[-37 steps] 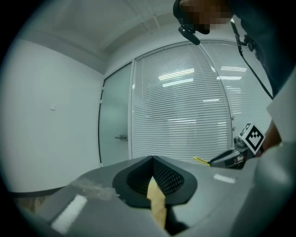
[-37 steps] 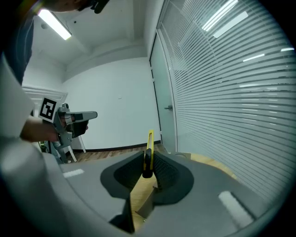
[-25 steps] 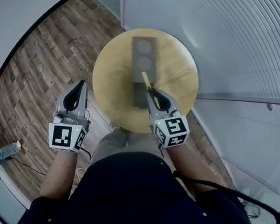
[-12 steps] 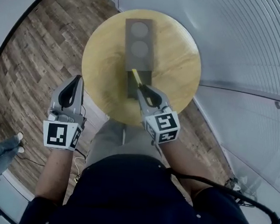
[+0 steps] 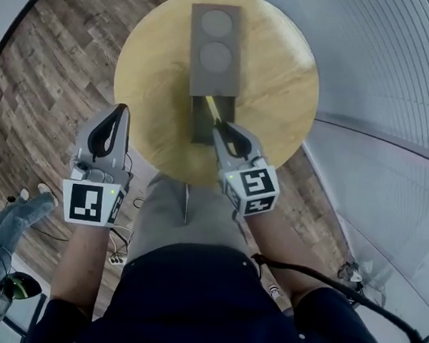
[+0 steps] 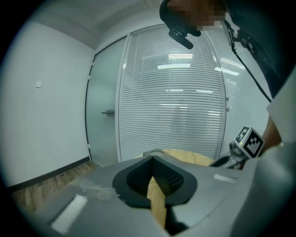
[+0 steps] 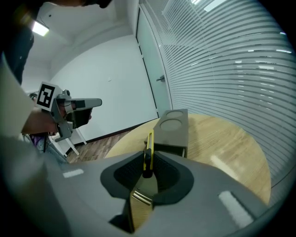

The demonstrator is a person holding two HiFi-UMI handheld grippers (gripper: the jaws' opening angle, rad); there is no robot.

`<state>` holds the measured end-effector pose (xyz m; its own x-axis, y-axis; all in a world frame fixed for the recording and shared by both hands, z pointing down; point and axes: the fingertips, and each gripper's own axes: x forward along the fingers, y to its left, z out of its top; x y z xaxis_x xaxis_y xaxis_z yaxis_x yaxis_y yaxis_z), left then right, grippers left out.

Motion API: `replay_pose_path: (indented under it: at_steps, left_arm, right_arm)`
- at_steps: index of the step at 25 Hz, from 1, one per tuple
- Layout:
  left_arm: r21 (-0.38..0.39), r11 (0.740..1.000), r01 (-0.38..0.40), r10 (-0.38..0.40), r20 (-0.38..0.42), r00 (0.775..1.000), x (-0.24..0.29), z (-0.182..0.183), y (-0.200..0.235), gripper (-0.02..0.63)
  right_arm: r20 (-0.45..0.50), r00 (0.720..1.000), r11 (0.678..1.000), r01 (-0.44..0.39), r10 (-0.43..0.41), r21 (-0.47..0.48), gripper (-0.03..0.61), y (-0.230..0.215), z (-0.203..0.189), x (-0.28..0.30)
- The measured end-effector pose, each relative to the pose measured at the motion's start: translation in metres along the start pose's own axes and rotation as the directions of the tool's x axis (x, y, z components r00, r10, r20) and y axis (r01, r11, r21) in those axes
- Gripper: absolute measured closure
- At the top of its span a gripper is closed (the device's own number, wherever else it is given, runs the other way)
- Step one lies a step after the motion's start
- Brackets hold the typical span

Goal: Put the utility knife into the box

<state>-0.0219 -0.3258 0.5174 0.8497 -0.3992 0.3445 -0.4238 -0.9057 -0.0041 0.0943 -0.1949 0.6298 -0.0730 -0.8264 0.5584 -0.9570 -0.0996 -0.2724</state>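
Note:
A grey oblong box [image 5: 215, 50] lies on the round wooden table [image 5: 283, 83], two round recesses in its lid and its near end slid open [image 5: 202, 120]. My right gripper [image 5: 223, 130] is shut on the yellow utility knife [image 5: 214, 108], whose tip points over that open end. In the right gripper view the knife [image 7: 149, 147] stands on edge between the jaws of that gripper [image 7: 147, 163], with the box [image 7: 174, 129] just beyond. My left gripper [image 5: 121, 110] hangs left of the table over the floor, its tips together and nothing in them [image 6: 155, 157].
Glass walls with blinds [image 5: 406, 65] curve round the table's right and far sides. Wooden floor [image 5: 49, 83] spreads to the left. A person's legs and shoes [image 5: 14, 212] show at the lower left, with cables [image 5: 120, 252] beside them.
Both grippers have sunk. The knife's tip has come closer to the box and now lies over its open near end. The left gripper stays beside the table.

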Motion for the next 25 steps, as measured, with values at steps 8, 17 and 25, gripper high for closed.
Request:
replay_pose_path:
  at_steps: [8,17,25]
  left_arm:
    - [-0.022,1.000,-0.009,0.008,-0.041,0.999,-0.009,-0.022,0.005,0.611]
    - [-0.035,0.999,-0.014,0.012,-0.059,0.998,-0.010,-0.034,0.009,0.611]
    - [-0.012,1.000,-0.012,0.011,-0.036,0.999,-0.008,-0.017,0.019,0.611]
  right_arm:
    - [-0.044,0.999,1.000,-0.005,0.006,0.002,0.508,0.007,-0.016,0.009]
    - [-0.049,0.999,1.000,0.009,-0.010,-0.017,0.505,0.003,-0.020,0.010]
    - [-0.038,0.999,1.000,0.020,-0.020,0.005,0.453,0.000,-0.011,0.013]
